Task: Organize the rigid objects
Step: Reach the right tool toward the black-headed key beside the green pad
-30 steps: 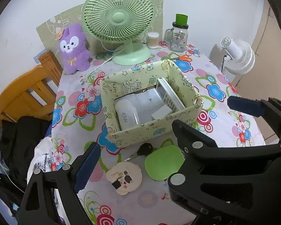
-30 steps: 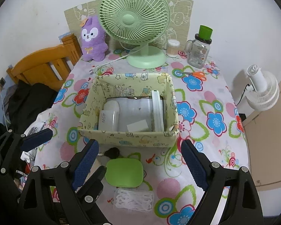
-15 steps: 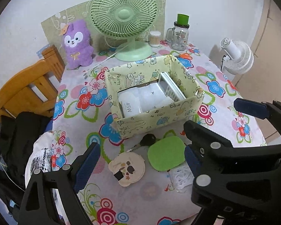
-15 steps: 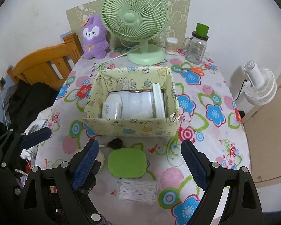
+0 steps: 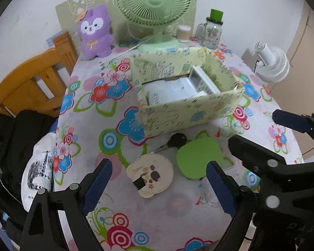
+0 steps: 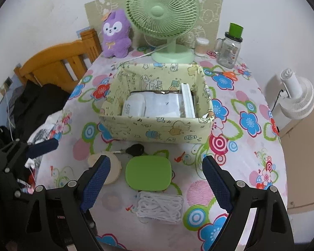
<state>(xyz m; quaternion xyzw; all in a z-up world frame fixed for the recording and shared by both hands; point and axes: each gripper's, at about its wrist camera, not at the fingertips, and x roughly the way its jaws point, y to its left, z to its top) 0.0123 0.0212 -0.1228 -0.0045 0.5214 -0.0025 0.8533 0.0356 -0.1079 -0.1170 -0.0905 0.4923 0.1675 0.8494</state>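
A pale green fabric storage box (image 5: 190,115) (image 6: 157,129) stands mid-table and holds a white charger (image 6: 136,107) and an upright white remote-like device (image 6: 187,100). In front of it lie a black key (image 5: 176,140) (image 6: 135,149), a green rounded case (image 5: 198,159) (image 6: 148,172), a cream round mirror-like disc (image 5: 150,172) (image 6: 113,168) and a clear box of white cable (image 6: 160,207). My left gripper (image 5: 157,185) is open above the disc. My right gripper (image 6: 155,183) is open above the green case.
A green desk fan (image 6: 163,14), purple plush (image 6: 115,34), cotton-swab jar (image 6: 201,46), glass mug with green lid (image 6: 230,46) and orange scissors (image 6: 228,74) stand at the back. A wooden chair (image 5: 29,83) with dark clothes is left. A white floor fan (image 6: 297,100) is right.
Both grippers have drawn back and lower toward the table's near edge, so the box looks farther away. The cable box has come into the right wrist view. Both stay open.
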